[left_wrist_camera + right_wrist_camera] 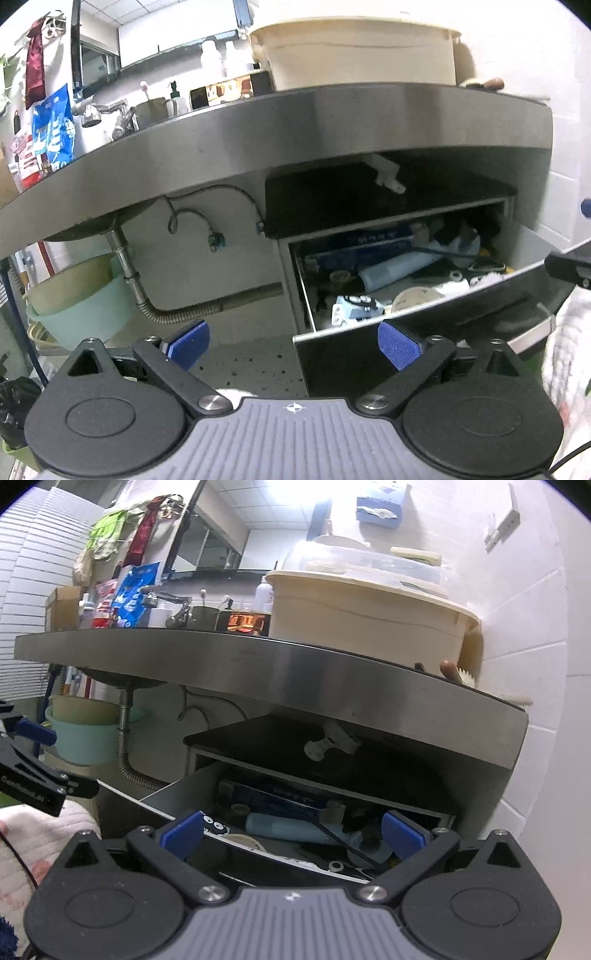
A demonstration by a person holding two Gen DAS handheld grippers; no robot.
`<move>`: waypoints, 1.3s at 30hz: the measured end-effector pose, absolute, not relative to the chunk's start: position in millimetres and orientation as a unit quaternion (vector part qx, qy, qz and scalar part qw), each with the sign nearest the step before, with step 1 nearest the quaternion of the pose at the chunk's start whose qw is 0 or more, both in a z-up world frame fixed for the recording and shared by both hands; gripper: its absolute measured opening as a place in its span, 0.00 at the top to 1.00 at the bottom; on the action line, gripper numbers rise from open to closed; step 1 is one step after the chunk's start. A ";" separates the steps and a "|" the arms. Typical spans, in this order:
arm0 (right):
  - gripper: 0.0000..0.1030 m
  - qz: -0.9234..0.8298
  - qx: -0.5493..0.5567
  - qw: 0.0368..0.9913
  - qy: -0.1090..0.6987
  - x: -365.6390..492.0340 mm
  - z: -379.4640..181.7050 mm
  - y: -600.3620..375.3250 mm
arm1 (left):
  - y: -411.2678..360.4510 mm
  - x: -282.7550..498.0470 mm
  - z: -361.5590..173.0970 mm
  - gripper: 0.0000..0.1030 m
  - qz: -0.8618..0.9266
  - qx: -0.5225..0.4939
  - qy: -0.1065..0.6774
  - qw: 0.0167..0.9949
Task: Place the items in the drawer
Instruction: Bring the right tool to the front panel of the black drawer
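Note:
An open drawer (373, 358) with a dark glossy front sticks out from under the steel counter (258, 129). It is crowded: a long blue box (365, 243), a pale blue tube (399, 271), a small blue-white device (356, 306), a round tan lid (415, 297). My left gripper (293, 343) is open and empty, low in front of the drawer's left corner. In the right wrist view my right gripper (291, 834) is open and empty just above the drawer (177, 794), with the tube (295, 829) between its fingers' line of sight.
A large cream tub (362, 55) stands on the counter above the drawer. Left of the drawer hang a sink drain pipe (129, 273) and hose, with a green basin (81, 295) on the floor. A white wall (535, 664) closes the right side. A person's pale sleeve (569, 350) is at right.

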State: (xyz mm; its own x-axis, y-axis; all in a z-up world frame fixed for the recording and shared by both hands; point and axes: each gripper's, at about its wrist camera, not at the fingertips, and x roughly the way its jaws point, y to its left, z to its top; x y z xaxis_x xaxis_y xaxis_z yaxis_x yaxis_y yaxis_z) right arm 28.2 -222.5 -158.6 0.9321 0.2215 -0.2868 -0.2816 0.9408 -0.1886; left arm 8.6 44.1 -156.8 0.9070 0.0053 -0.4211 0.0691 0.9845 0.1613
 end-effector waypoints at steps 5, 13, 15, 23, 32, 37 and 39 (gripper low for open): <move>0.00 0.127 -0.114 0.976 0.136 31.0 -159.5 -222.5 | 44.1 15.1 -154.5 0.04 -0.034 0.099 0.186 0.977; 0.00 0.123 -0.120 0.974 0.149 35.5 -161.2 -219.1 | 47.7 32.4 -168.6 0.04 -0.038 0.068 0.225 0.971; 0.00 0.115 -0.111 0.975 0.156 38.0 -160.9 -221.1 | 49.5 32.0 -168.3 0.04 -0.039 0.059 0.225 0.972; 0.00 0.073 -0.029 0.977 0.200 48.2 -162.8 -234.9 | 60.4 33.9 -170.4 0.04 -0.025 0.024 0.235 0.971; 0.03 0.055 -0.019 0.967 0.246 60.2 -178.8 -223.6 | 63.4 38.0 -173.5 0.04 -0.014 0.020 0.247 0.969; 0.18 0.055 -0.006 0.958 0.280 68.5 -188.5 -215.4 | 63.7 39.5 -174.6 0.04 -0.015 0.019 0.252 0.967; 0.19 0.050 -0.007 0.955 0.292 73.1 -193.0 -212.8 | 63.2 38.2 -174.1 0.04 -0.019 0.020 0.249 0.968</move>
State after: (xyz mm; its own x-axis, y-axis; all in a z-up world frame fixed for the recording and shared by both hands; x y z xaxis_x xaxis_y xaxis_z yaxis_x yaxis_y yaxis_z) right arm 73.1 -212.8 -193.0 0.8246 0.0912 -0.5583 -0.0989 0.9950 0.0165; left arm 38.2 63.2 -174.1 0.8756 -0.0275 -0.4822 0.0471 0.9985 0.0285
